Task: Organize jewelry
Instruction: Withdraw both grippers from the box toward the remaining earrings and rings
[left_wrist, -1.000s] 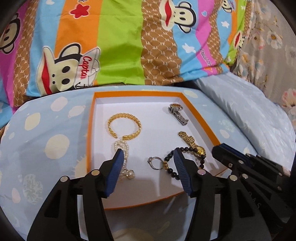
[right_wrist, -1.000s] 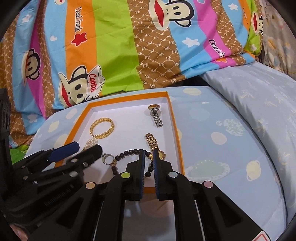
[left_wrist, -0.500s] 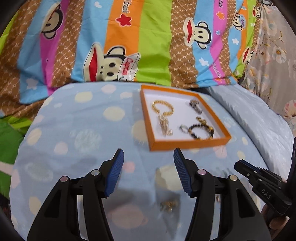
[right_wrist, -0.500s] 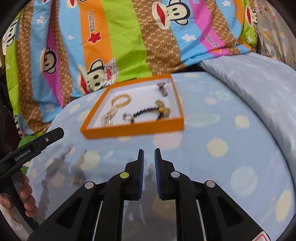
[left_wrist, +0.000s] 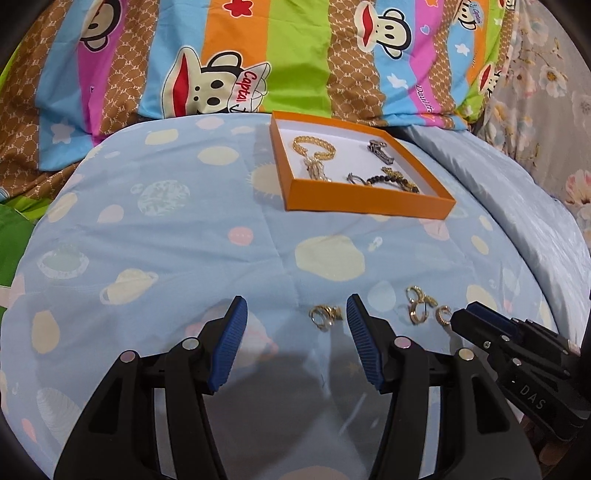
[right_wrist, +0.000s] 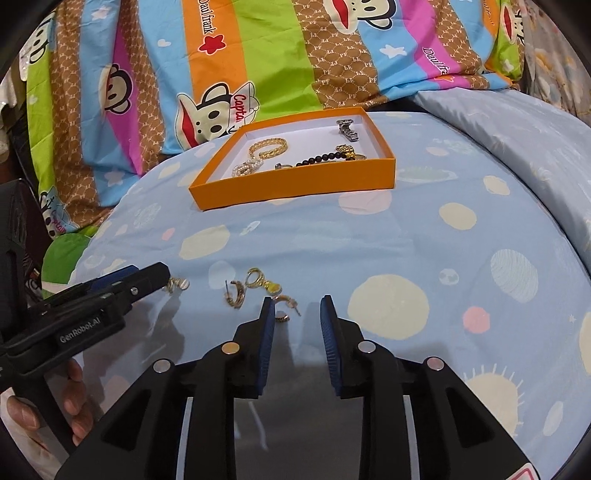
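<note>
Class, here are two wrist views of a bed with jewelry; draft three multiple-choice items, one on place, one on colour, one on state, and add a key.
1. Where do the gold earrings lie?
A. inside the box
B. on the blue bedspread, nearer the cameras than the box
C. on the striped monkey blanket

2. What colour are the outer walls of the jewelry box?
A. orange
B. green
C. black

3. How does the right hand-held gripper stand?
A. shut on a bracelet
B. shut on an earring
C. open, nothing gripped

Key: 1 B, they lie loose on the spotted cloth; 2 A, orange sides, white inside; 3 C, bare cloth shows between its blue pads.
</note>
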